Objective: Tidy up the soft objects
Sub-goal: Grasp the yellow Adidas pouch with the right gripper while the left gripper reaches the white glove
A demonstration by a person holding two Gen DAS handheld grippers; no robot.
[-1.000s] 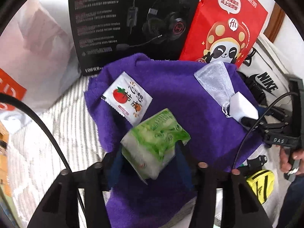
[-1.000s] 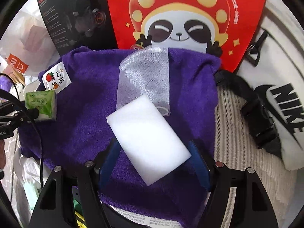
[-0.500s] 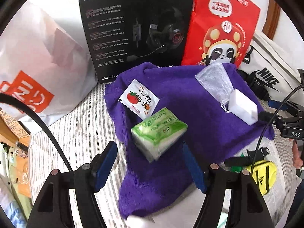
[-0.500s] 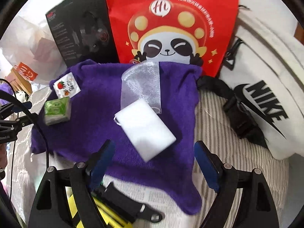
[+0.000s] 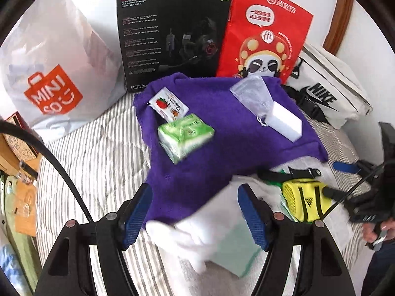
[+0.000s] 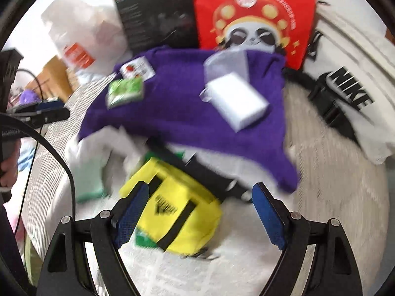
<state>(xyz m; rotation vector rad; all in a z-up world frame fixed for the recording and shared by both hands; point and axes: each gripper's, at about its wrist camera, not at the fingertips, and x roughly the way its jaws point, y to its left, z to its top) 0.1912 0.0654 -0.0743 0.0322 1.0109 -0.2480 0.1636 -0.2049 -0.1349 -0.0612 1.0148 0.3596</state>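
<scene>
The left gripper point(image 5: 195, 212) stood wide open and empty over a blurred white bundle point(image 5: 209, 231), and the right gripper point(image 6: 201, 212) gaped just as wide above the yellow pouch point(image 6: 172, 209). Beyond them the purple towel point(image 5: 222, 153) lay spread on the striped bedding point(image 5: 98, 148), carrying the green tissue pack point(image 5: 185, 137), the tomato sachet point(image 5: 169, 103), the white sponge block point(image 5: 284, 120) and the mesh pouch point(image 5: 251, 93). Farthest back stood the black headset box point(image 5: 172, 37) and red panda bag point(image 5: 264, 32).
</scene>
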